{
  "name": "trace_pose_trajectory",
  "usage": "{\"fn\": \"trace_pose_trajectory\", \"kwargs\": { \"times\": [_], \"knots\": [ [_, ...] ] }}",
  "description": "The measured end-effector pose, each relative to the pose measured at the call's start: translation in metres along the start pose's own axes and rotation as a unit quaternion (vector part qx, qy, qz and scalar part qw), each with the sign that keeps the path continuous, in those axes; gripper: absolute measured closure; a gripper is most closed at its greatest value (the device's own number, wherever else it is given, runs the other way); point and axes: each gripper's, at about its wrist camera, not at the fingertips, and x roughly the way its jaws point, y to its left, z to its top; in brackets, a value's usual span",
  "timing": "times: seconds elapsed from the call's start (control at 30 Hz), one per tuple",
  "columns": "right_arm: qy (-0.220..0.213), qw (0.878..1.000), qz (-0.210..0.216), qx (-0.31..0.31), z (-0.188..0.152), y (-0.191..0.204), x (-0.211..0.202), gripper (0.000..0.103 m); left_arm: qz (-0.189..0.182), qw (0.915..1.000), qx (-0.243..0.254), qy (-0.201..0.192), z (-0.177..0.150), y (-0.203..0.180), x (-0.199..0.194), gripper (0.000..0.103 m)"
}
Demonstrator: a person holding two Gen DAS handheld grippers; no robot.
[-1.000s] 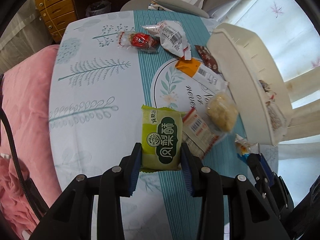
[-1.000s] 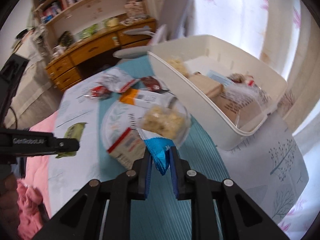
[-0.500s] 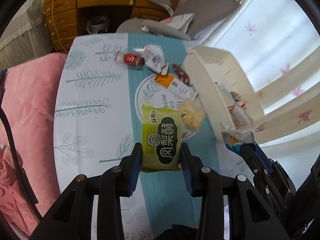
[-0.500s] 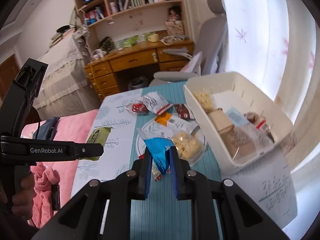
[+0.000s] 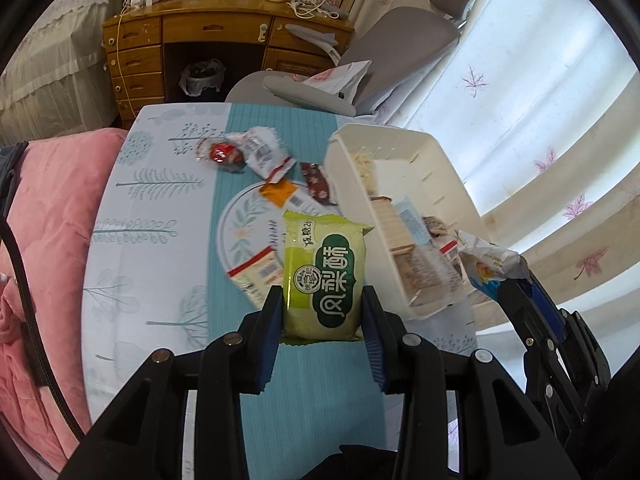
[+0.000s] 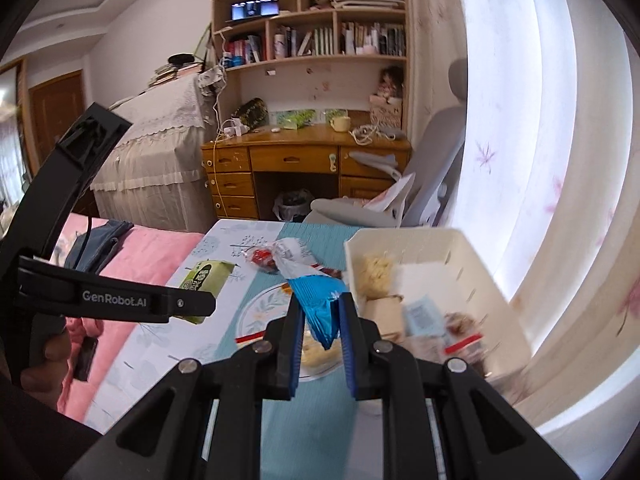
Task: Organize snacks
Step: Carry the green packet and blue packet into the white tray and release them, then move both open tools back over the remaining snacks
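Green snack packet (image 5: 324, 276): large white characters 凤梨酥 on a dark green panel; smaller print along the top edge, possibly 减糖 with digits, too blurred to confirm. Round logo beside the characters, unreadable. Left gripper (image 6: 144, 303) arm: white lettering "GenRobot.AI". Other wrappers' print illegible.

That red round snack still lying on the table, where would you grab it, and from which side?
Probably by the crinkled clear wrapper end of the red round snack, coming from above on its open left side. Its middle bulges round and could slip, while a white packet crowds its right side, leaving little room there for a hand-held gripper finger.
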Motion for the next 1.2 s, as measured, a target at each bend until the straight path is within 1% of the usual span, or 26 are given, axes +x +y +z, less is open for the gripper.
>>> {"fn": "trace_pose_trajectory", "kwargs": {
  "times": [0.23,0.37,0.53,0.77,0.9,0.93,0.97,1.0,1.03,1.07,1.1,1.13,1.2],
  "knots": [
    [-0.003,1.0,0.001,-0.025,-0.001,-0.052,-0.006,0.086,0.011,0.9998,-0.011,-0.01,0.001,-0.054,0.017,0.067],
    [0.0,0.999,-0.002,-0.037,-0.004,-0.084,-0.007,0.086,0.006,0.9997,-0.014,-0.017,0.004,-0.082,0.032,0.067],
    [0.003,0.999,-0.013,-0.038,-0.005,-0.124,-0.006,0.086,0.002,0.9997,-0.008,-0.023,0.01,-0.121,0.048,0.067],
    [0.009,1.0,-0.025,-0.014,-0.002,-0.168,0.004,0.086,0.004,0.9993,0.017,-0.033,0.024,-0.159,0.057,0.067],
    [0.023,1.0,-0.014,0.014,-0.002,-0.18,0.013,0.086,0.007,0.999,0.023,-0.037,0.033,-0.171,0.062,0.067],
    [0.027,0.999,-0.01,0.024,-0.003,-0.182,0.015,0.086,0.01,0.9989,0.026,-0.037,0.035,-0.174,0.064,0.063],
    [0.031,0.999,-0.005,0.033,-0.003,-0.184,0.018,0.085,0.012,0.9989,0.029,-0.036,0.037,-0.175,0.065,0.057],
    [0.036,0.998,0.002,0.041,-0.004,-0.186,0.02,0.085,0.015,0.9987,0.035,-0.034,0.038,-0.177,0.065,0.033],
    [0.04,0.998,0.004,0.048,-0.005,-0.188,0.022,0.082,0.027,0.9981,0.041,-0.038,0.039,-0.179,0.065,0.015],
    [0.046,0.998,0.002,0.051,-0.005,-0.189,0.024,0.078,0.033,0.9975,0.042,-0.046,0.039,-0.179,0.063,0.015],
    [0.052,0.997,-0.002,0.056,-0.005,-0.19,0.026,0.063,0.037,0.9969,0.043,-0.055,0.039,-0.179,0.06,0.015],
    [0.058,0.996,-0.003,0.063,-0.006,-0.191,0.028,0.052,0.036,0.9966,0.045,-0.058,0.04,-0.178,0.059,0.015],
    [0.057,0.995,0.001,0.084,-0.007,-0.193,0.028,0.05,0.043,0.9963,0.048,-0.057,0.041,-0.175,0.058,0.015]
  ]
}}
